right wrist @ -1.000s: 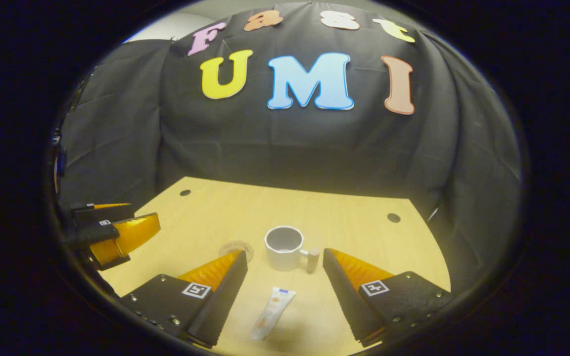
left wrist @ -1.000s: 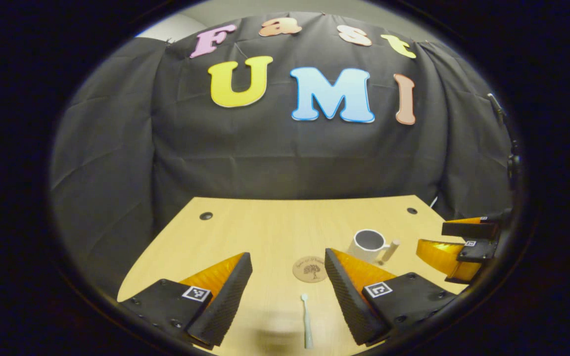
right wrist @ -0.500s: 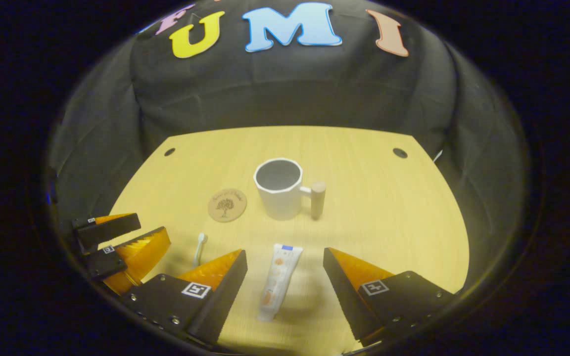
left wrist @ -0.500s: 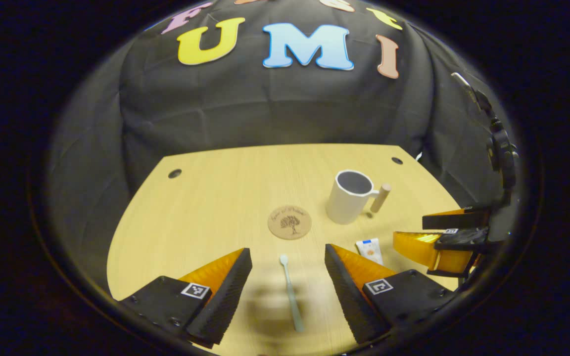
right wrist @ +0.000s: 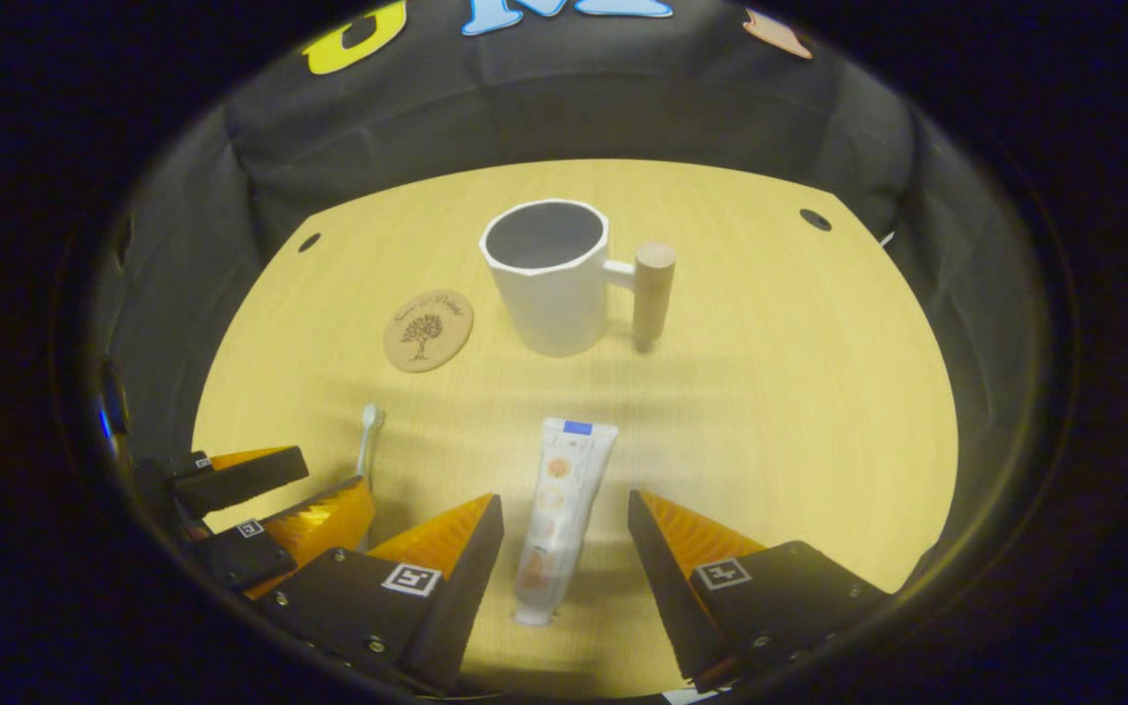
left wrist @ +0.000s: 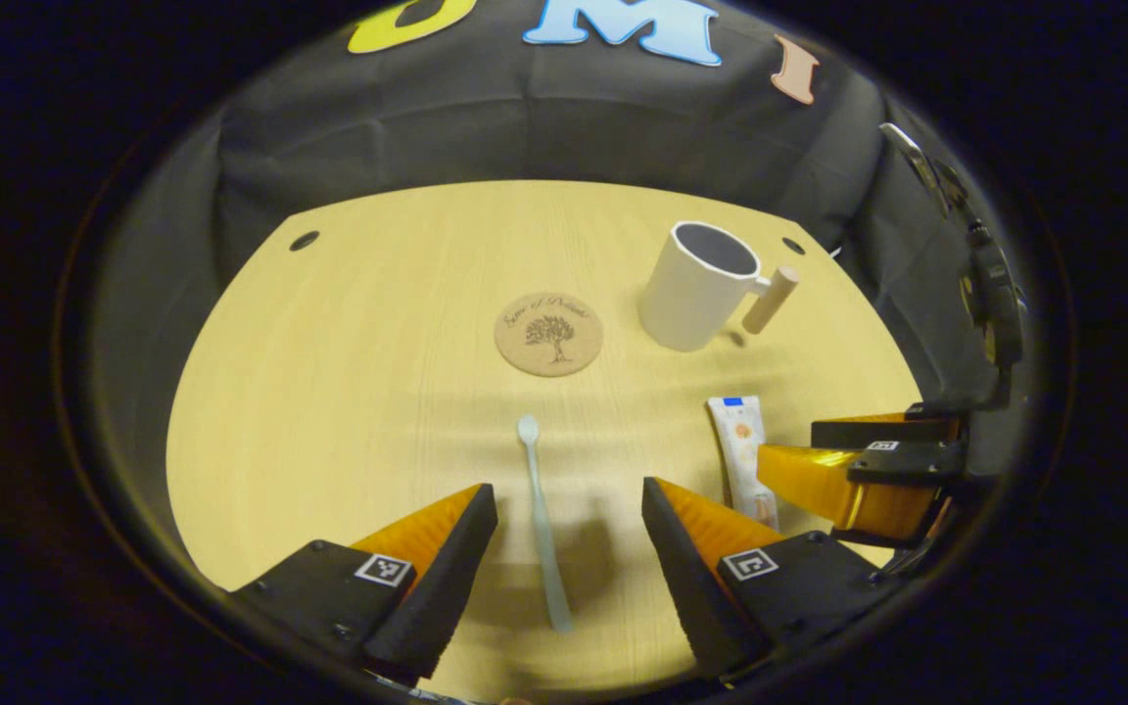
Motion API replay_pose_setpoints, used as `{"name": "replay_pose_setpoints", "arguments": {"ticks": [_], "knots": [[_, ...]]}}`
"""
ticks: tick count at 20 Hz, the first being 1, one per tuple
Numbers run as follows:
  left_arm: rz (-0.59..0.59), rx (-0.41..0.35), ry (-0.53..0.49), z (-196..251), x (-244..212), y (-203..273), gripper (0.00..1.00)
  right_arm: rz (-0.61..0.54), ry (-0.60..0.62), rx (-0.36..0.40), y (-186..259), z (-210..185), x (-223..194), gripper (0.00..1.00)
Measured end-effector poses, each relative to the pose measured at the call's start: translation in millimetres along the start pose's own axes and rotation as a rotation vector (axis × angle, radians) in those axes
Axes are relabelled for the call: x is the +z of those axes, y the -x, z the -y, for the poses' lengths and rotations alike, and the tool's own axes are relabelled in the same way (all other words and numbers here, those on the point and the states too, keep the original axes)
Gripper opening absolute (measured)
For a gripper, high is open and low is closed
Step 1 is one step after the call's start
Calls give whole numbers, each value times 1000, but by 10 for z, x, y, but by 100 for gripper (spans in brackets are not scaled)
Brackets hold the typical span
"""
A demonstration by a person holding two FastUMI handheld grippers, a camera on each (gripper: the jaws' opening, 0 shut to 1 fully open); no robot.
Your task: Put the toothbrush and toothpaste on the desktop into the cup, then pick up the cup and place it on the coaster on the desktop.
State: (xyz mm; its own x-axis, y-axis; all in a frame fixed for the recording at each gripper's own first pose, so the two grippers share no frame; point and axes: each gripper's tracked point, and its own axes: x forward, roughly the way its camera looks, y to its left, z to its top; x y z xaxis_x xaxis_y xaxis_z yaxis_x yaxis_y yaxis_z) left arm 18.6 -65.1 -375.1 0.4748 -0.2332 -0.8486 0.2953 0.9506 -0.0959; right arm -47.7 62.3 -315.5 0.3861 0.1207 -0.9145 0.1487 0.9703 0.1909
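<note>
Both grippers wide; toothbrush (left wrist: 542,524) & toothpaste (right wrist: 556,519) lie lengthwise between fingers, pointing away.

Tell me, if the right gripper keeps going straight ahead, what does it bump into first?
Probably the toothpaste: it lies on the desk between the open right gripper fingers. The cup stands farther along that line.

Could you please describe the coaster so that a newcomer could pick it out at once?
Start at the white cup on the wooden table. Beside it, on the side away from its handle, lies the coaster: the one flat brown disc, printed with a small tree.
</note>
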Motion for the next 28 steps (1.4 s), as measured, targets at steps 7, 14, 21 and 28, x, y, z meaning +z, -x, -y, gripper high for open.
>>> {"name": "replay_pose_setpoints", "arguments": {"ticks": [7,14,21,28], "knots": [[-122,24,38,-73,-238,-250,95,-120,-22,-30,-248,42,-107,79],[-192,95,-6,-158,-354,-382,91,-191,-2,-72,-391,84,-177,72],[-154,107,16,-182,-306,-405,33,-251,17,-90,-315,102,-275,56],[-164,124,-24,-165,-252,-420,8,-245,-2,-37,-367,28,-290,16]]}}
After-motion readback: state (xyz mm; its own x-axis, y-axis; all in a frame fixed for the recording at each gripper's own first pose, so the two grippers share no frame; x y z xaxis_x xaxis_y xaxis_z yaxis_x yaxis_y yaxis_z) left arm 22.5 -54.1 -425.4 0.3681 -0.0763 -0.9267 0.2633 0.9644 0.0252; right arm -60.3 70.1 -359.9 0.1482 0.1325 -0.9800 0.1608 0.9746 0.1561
